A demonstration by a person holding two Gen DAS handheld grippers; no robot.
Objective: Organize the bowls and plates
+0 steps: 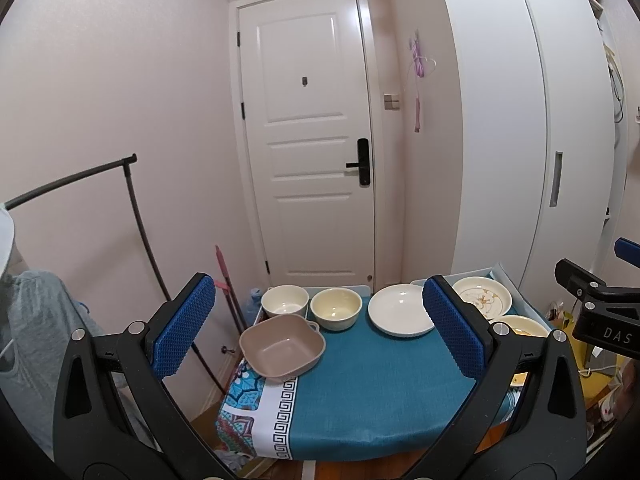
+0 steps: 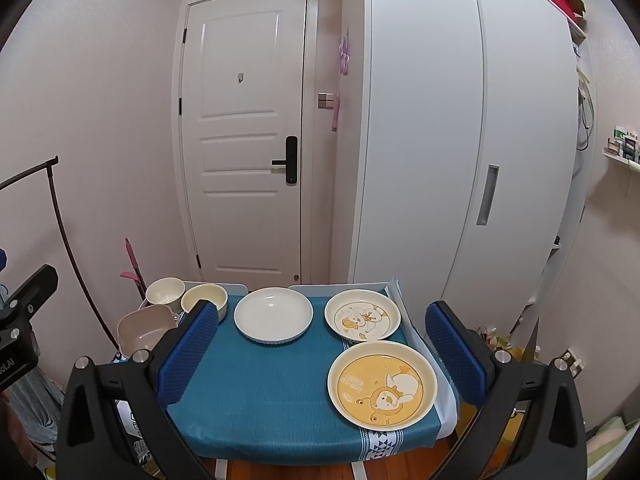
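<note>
Blue pad (image 2: 188, 354) partly hides cream bowl (image 2: 208, 300).

Black-framed left gripper (image 1: 319, 334) and right gripper (image 2: 321, 354), blue textured pads, silver screws.

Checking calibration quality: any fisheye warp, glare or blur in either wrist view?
Left wrist view: strong barrel warp bows the white wardrobe, dark vignette corners, focus sharp. Right wrist view: same warp, soft ceiling-light glints on the plain white round plate, no motion blur.
</note>
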